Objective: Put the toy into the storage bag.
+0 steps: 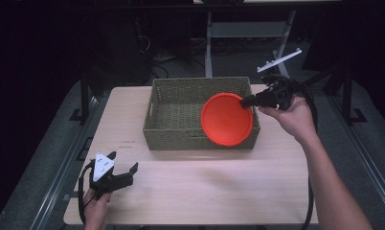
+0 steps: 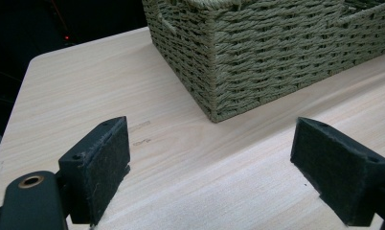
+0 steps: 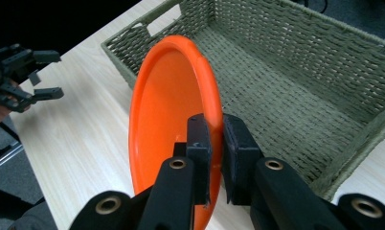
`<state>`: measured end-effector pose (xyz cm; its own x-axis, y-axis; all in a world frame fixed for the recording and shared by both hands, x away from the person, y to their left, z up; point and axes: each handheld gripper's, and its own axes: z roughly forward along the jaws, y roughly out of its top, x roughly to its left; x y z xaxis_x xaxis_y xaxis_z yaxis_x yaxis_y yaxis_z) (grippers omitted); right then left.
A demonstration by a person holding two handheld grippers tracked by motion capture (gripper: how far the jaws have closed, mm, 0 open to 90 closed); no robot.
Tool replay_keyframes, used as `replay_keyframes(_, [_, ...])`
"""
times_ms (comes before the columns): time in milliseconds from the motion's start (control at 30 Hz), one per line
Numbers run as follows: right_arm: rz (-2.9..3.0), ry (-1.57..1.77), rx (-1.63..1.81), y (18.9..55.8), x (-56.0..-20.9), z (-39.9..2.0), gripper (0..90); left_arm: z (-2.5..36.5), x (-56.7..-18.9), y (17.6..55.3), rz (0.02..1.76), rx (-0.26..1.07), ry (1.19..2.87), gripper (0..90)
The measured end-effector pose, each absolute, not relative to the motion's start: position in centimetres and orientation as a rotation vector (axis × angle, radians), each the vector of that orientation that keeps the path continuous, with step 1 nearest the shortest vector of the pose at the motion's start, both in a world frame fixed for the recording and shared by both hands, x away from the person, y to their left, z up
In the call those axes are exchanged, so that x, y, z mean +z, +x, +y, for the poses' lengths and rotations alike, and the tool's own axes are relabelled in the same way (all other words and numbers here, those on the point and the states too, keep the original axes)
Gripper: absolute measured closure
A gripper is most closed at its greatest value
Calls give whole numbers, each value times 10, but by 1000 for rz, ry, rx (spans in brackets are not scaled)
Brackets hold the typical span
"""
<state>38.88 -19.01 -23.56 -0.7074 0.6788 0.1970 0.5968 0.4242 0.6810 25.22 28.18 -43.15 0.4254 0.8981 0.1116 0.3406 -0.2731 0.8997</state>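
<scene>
Round, smooth orange plate (image 1: 226,119): rim clamped by right gripper (image 1: 244,101), tilted over rectangular woven green basket (image 1: 181,135). Left gripper (image 1: 123,168): jaws spread wide, nothing between, above pale wood-grain table (image 1: 205,187).

light: bright on table (image 1: 190,191), dark surround | shadows: soft | focus: near claw parts slightly blurred

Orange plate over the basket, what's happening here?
A person's right claw is clamped on the rim of a round orange plastic plate, holding it tilted over the near right corner of the green woven rectangular basket. The left claw rests open near the light wooden table's front left corner, holding nothing.
</scene>
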Motion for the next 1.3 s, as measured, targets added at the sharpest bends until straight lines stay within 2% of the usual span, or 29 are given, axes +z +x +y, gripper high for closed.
replay_keyframes(733, [2524, 1173, 1119, 417, -217, -180, 824, 281, -431, 253, 1062, 820, 1820, 128])
replay_keyframes(1300, [2476, 1261, 1104, 444, -224, -178, 824, 282, -431, 252, 1053, 820, 1819, 128])
